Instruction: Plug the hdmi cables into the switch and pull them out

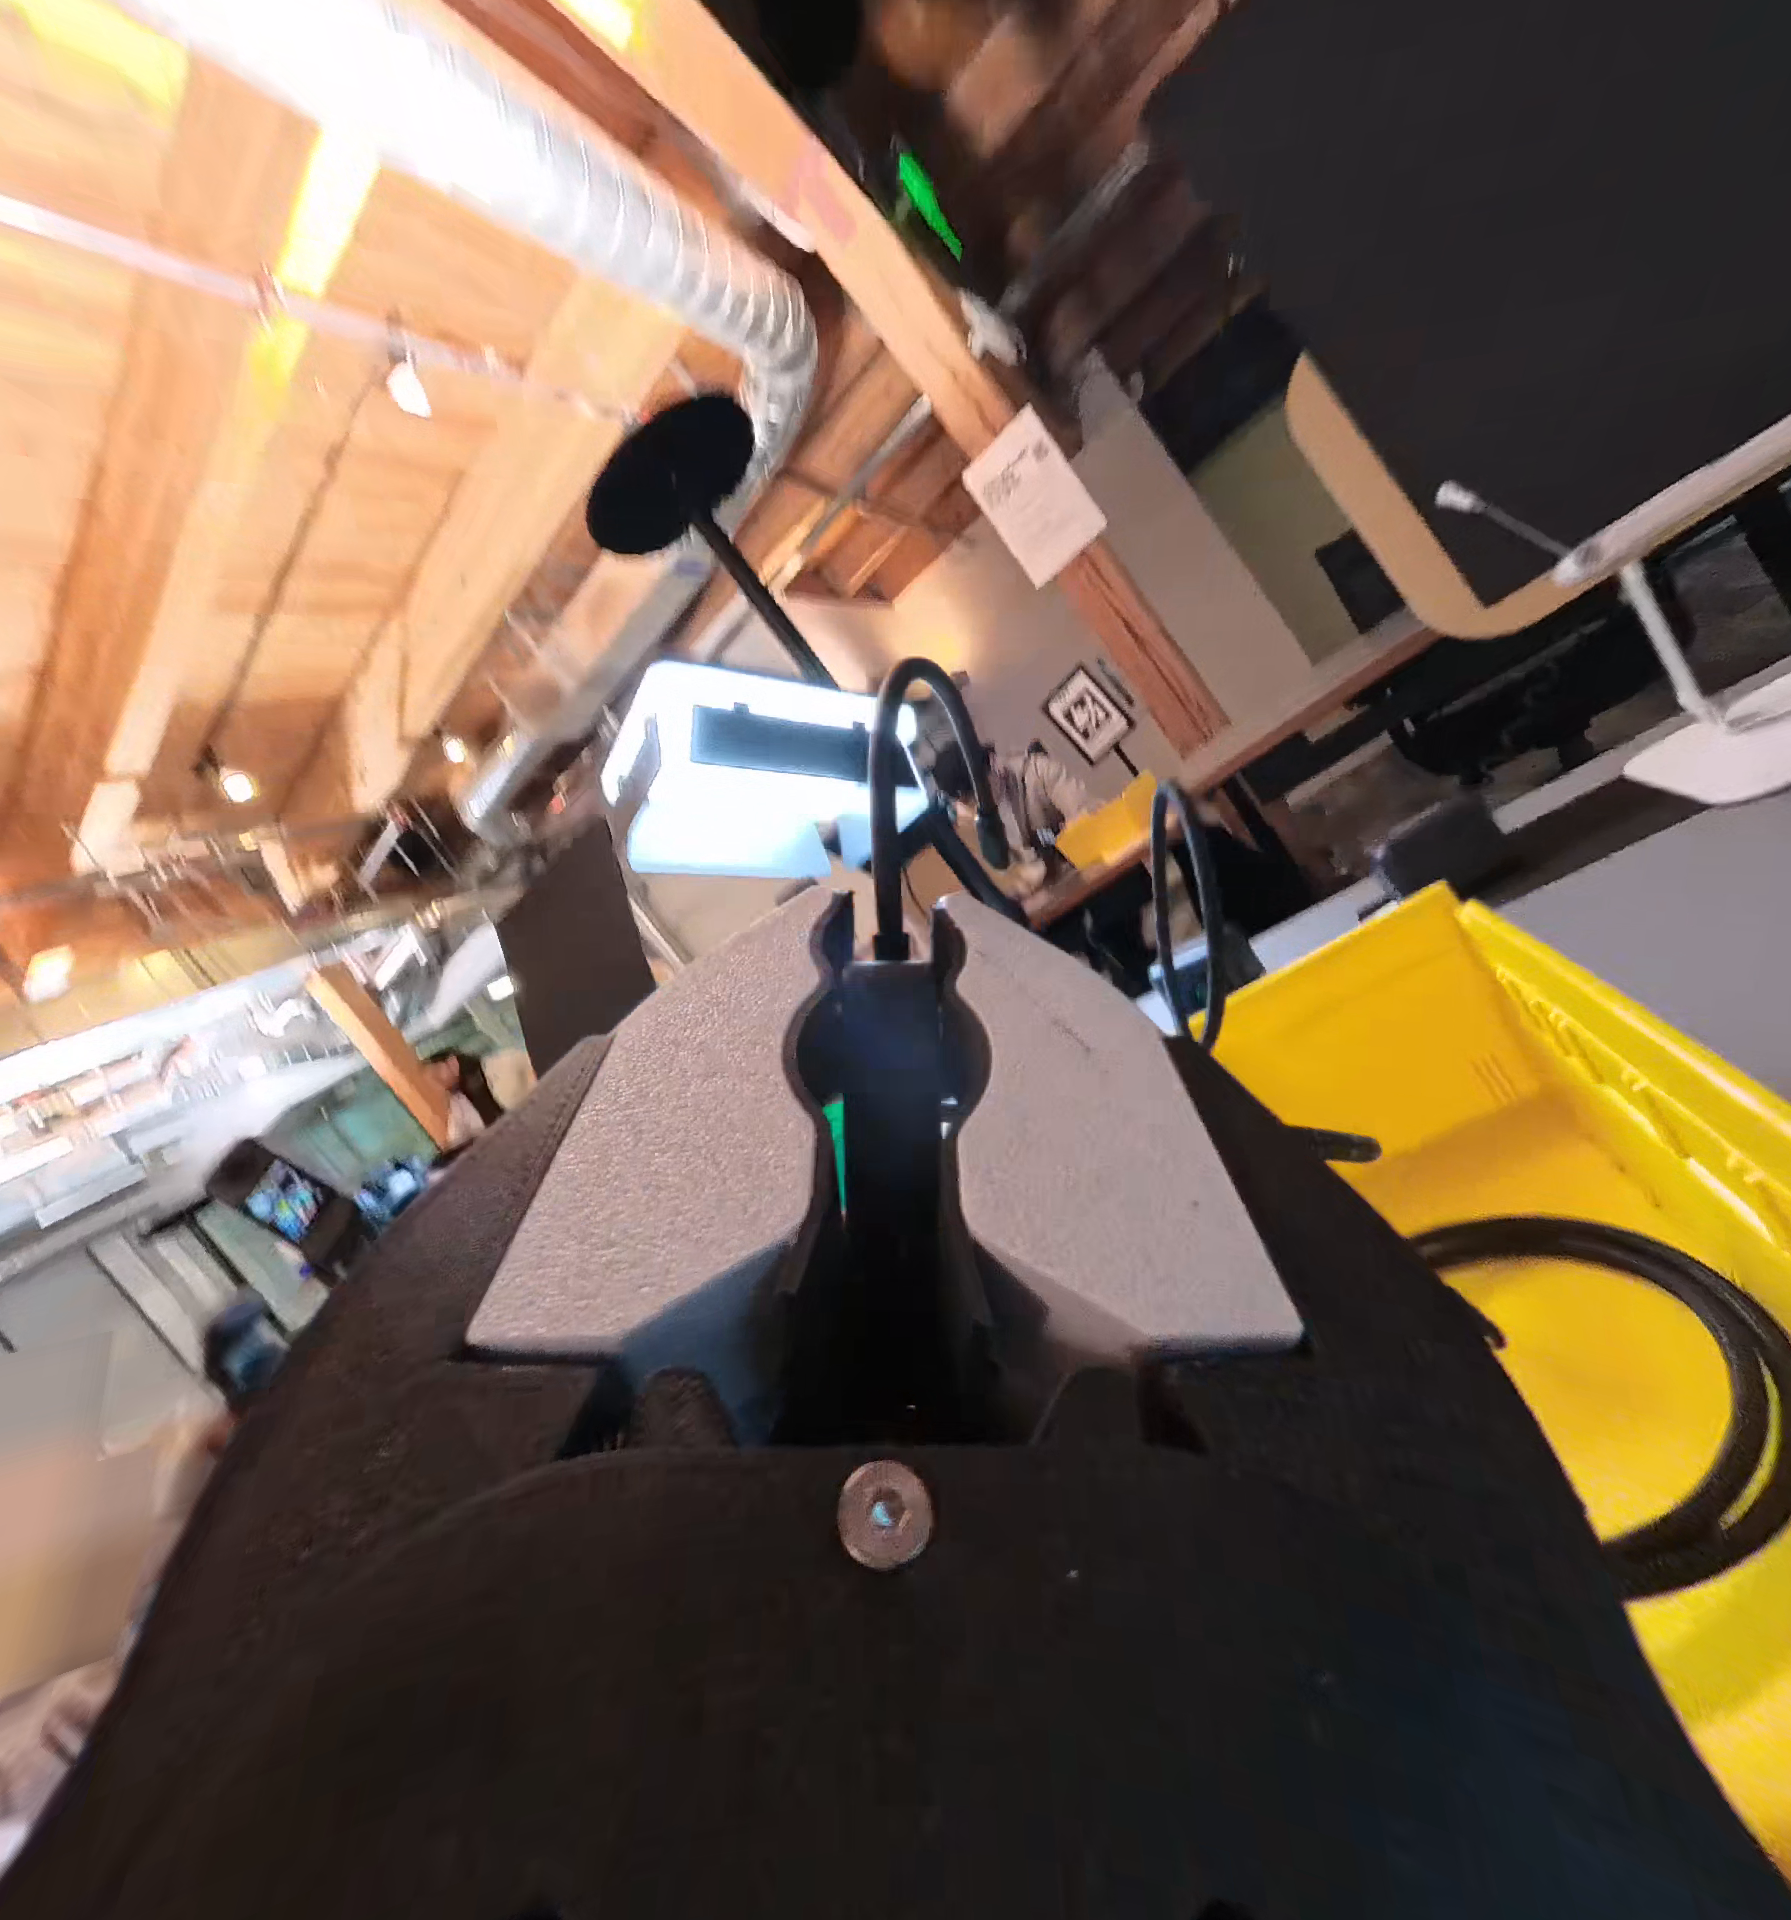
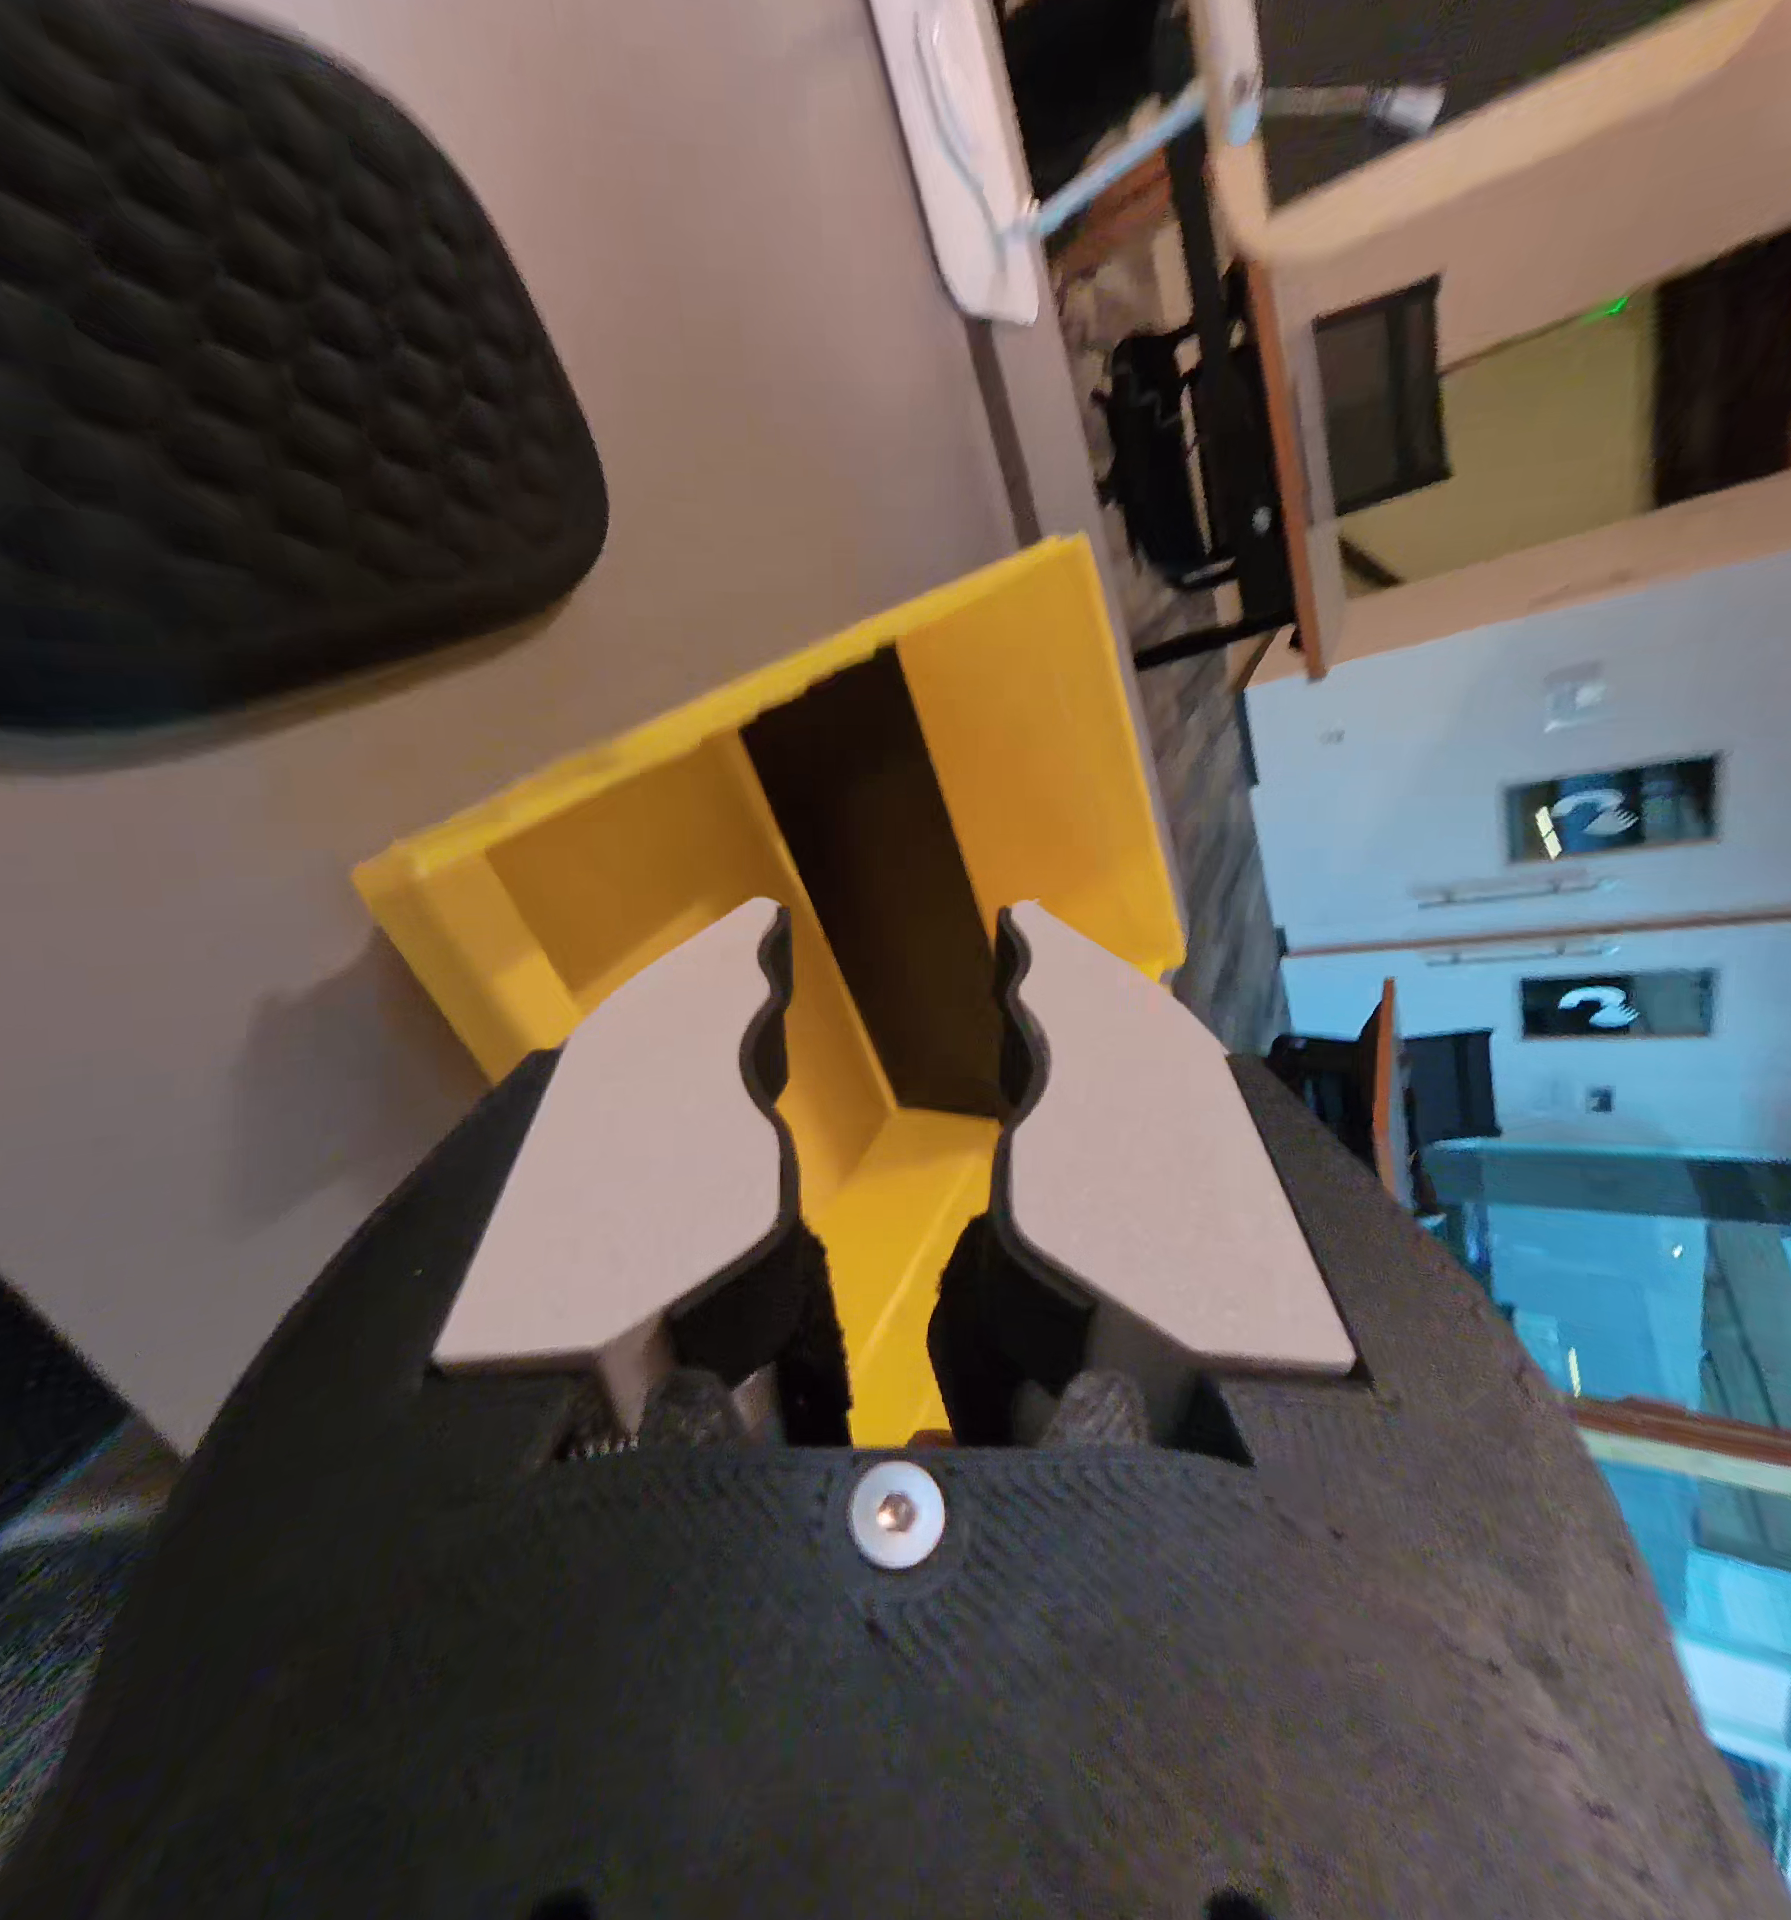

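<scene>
My left gripper (image 1: 891,914) is shut on a black boxy HDMI part (image 1: 886,1091); I cannot tell whether it is the switch or a plug. It is held up in the air, pointing at the ceiling. A black cable (image 1: 901,727) leaves its far end, arches over and ends in a free plug (image 1: 993,836). A second thin cable (image 1: 1187,894) loops down toward the yellow bin (image 1: 1390,1039), where a coil of black cable (image 1: 1743,1403) lies. My right gripper (image 2: 893,925) is open and empty, above a yellow bin (image 2: 1036,727) with a dark compartment (image 2: 870,862).
A black textured pad (image 2: 195,364) lies on the grey table (image 2: 766,312) beyond the bin. A white flat object (image 2: 964,156) sits at the table's far edge. A black floor lamp (image 1: 673,488) and office desks stand in the background. The left wrist view is motion-blurred. The left gripper's tips are roughly 65 centimetres from the right gripper's.
</scene>
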A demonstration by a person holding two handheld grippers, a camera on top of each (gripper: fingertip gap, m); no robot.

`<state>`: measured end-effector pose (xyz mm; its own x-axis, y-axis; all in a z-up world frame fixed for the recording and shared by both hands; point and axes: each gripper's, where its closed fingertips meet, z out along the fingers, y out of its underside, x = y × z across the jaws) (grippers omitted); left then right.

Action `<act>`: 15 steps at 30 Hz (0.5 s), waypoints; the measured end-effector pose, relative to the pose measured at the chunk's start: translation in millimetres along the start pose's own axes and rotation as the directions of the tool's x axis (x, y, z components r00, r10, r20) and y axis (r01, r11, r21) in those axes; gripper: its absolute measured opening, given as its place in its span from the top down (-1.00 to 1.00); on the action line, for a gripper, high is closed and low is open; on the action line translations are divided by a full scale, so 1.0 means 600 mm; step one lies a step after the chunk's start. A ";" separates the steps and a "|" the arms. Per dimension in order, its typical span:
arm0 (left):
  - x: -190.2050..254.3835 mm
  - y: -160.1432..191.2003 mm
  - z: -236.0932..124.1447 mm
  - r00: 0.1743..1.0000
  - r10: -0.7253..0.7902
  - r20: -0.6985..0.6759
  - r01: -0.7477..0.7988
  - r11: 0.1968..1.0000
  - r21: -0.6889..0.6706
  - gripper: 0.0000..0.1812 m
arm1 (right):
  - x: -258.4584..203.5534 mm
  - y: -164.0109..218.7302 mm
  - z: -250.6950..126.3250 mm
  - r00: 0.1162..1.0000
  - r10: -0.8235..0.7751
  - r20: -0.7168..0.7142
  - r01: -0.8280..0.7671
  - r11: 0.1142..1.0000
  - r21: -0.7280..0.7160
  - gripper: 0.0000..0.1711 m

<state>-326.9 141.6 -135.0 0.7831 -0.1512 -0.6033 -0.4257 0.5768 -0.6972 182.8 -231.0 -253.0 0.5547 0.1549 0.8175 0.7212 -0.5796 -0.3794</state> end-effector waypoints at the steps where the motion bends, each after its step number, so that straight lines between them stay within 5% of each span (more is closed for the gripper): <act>1: 0.002 -0.022 -0.004 1.000 0.023 0.009 -0.024 0.998 0.053 0.85 | 0.002 -0.019 0.002 1.000 -0.013 -0.014 0.014 0.999 0.039 0.57; 7: 0.038 -0.185 -0.059 0.997 -0.006 -0.075 0.038 0.898 0.439 0.85 | -0.024 -0.203 0.007 0.993 -0.107 -0.043 0.115 0.904 0.412 0.57; 11: 0.098 -0.271 -0.104 0.953 -0.042 -0.300 0.224 0.766 0.602 0.85 | -0.076 -0.377 -0.033 0.991 -0.127 -0.048 0.119 0.650 0.750 0.53; 15: 0.188 -0.329 -0.150 0.896 0.116 -0.429 0.250 0.665 0.703 0.84 | -0.080 -0.491 -0.092 0.994 -0.063 -0.084 0.104 0.452 0.886 0.46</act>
<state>-195.0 -61.4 -100.2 0.4577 -0.4127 -0.7875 0.2318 0.9105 -0.3424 -79.1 -111.9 -156.8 0.4710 0.1231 0.8735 0.7515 0.4625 -0.4704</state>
